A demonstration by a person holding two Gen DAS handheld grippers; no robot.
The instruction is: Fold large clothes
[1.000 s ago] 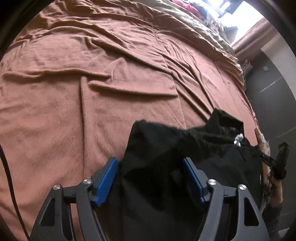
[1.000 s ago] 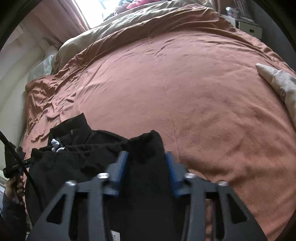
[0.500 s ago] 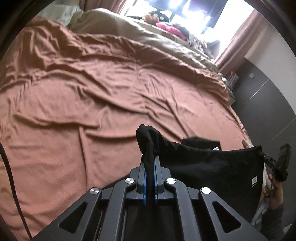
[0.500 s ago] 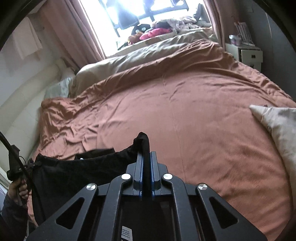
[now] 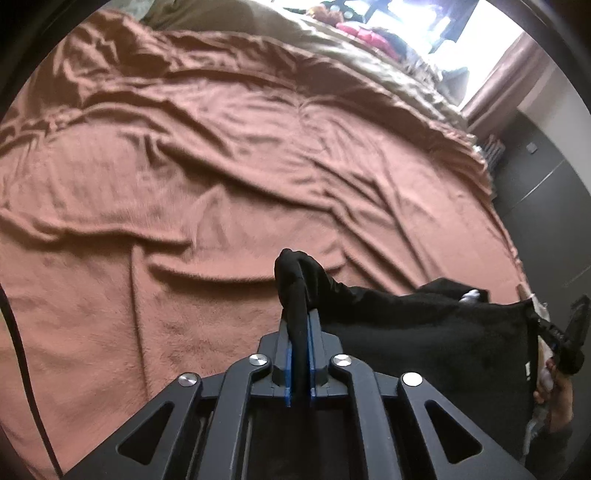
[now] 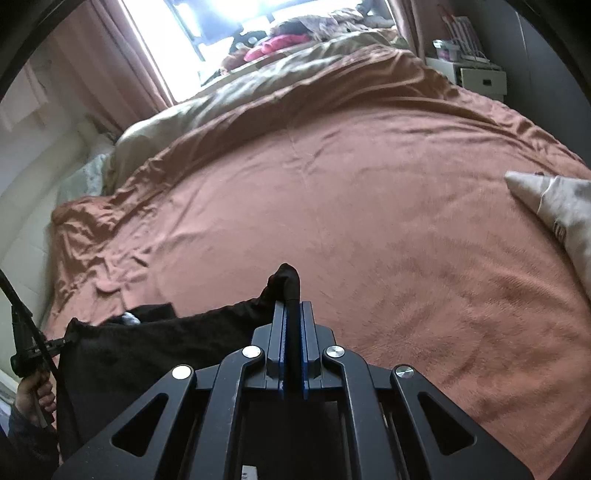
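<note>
Both claws, left claw (image 5: 300, 325) easing and right claw (image 6: 292, 317), angle downward clamping the black garment (image 5: 424, 325).

Both views are being taken from just behind a gripper's fingers, angled downward and facing across the rust-brown bedspread (image 5: 221, 177) toward the bright window (image 6: 207, 33) beyond its far edge. The bedspread is being seen from close above its near edge by both. In the left wrist view the window (image 5: 491, 40) is being placed at upper right; in the right wrist view, at upper left. The black garment (image 5: 424, 325) at the bedspread's near edge is being shared (image 6: 155, 347), stretched between the two cameras.
</note>
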